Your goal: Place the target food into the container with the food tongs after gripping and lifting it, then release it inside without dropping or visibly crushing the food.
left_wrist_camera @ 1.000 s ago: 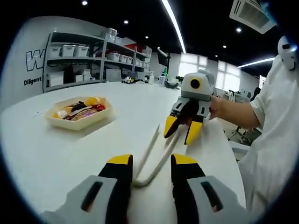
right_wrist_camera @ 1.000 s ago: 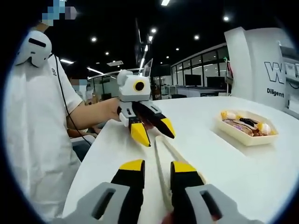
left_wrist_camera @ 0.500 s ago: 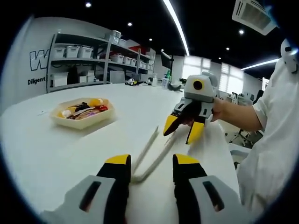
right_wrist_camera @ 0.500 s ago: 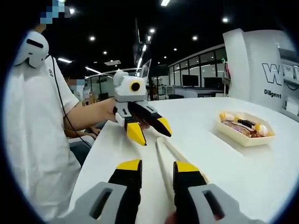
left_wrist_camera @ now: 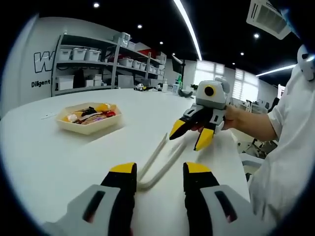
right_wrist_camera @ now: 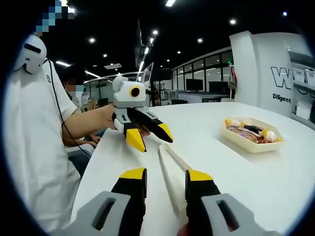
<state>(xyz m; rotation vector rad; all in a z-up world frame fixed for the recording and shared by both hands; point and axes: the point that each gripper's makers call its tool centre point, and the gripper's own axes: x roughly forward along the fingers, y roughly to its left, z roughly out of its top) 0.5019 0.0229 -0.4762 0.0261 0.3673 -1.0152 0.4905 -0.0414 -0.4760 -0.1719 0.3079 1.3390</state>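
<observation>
My left gripper (left_wrist_camera: pixel 154 176) sits low over the white table (left_wrist_camera: pixel 44 157), jaws spread with a clear gap between the yellow-tipped ends. The bend of the tongs (left_wrist_camera: pixel 156 164) lies on the table in that gap; whether the jaws touch it I cannot tell. The two pale arms of the tongs run away from me across the table toward my right gripper (left_wrist_camera: pixel 191 133).

In the left gripper view my right gripper hangs just above the far ends of the tongs, jaws spread, nothing between them. My right hand (left_wrist_camera: pixel 231 118) holds it from behind, white sleeve beyond.

In the right gripper view the tongs (right_wrist_camera: pixel 168 172) lie between my own spread jaws (right_wrist_camera: pixel 165 179), running forward toward my left gripper (right_wrist_camera: pixel 147 136), which points down at the table (right_wrist_camera: pixel 256 177) with jaws apart. My left hand (right_wrist_camera: pixel 106 118) grips its body.

The food tray (left_wrist_camera: pixel 88 119) stands on the table well apart from both grippers, to the left in the left gripper view and to the right (right_wrist_camera: pixel 252 135) in the right gripper view. It holds mixed food pieces (left_wrist_camera: pixel 87 114), yellow, red, dark and pale; individual items are too small to tell apart. Shelving with white bins (left_wrist_camera: pixel 88 64) stands behind the table.
</observation>
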